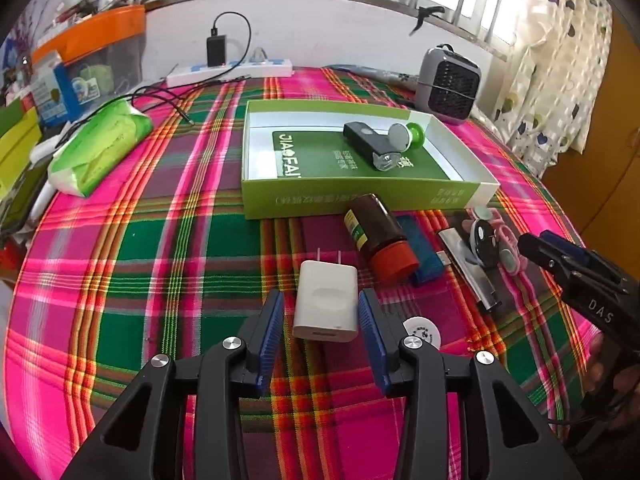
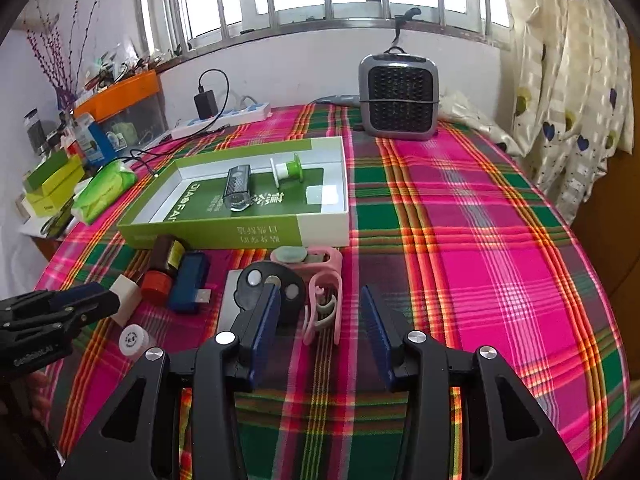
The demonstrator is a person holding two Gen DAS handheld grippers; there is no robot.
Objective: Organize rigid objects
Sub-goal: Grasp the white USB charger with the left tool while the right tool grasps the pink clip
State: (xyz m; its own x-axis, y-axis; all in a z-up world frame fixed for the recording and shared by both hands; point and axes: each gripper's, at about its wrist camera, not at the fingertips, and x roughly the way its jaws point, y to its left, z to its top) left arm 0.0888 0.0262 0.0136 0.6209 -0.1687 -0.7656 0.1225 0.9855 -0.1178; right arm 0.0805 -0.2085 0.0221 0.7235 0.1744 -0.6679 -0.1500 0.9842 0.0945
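- The left gripper (image 1: 322, 320) has its jaws wide on either side of the white square plastic wall charger (image 1: 326, 306), its blue pads beside but not touching it, which looks like lining up for a pick
- The charger lies flat, prongs pointing away, near the front edge of the pink-and-green plaid tablecloth (image 1: 160, 260), just short of the shallow green-and-white cardboard box (image 1: 360, 196)
- That box already holds a black rectangular flashlight (image 1: 370, 142) and a green-and-white spool (image 1: 406, 136), so it is probably the collecting place
- The right gripper (image 2: 320, 320) hovers wide open and empty over a pink plastic clip (image 2: 324, 300), its left pad in front of a black round disc (image 2: 272, 284)
- The left wrist view alone shows the charger whole; in the right wrist view only a corner shows behind the left gripper
- The right wrist view shows the brown bottle with a red cap (image 2: 162, 268) and blue USB stick (image 2: 188, 280) lying side by side
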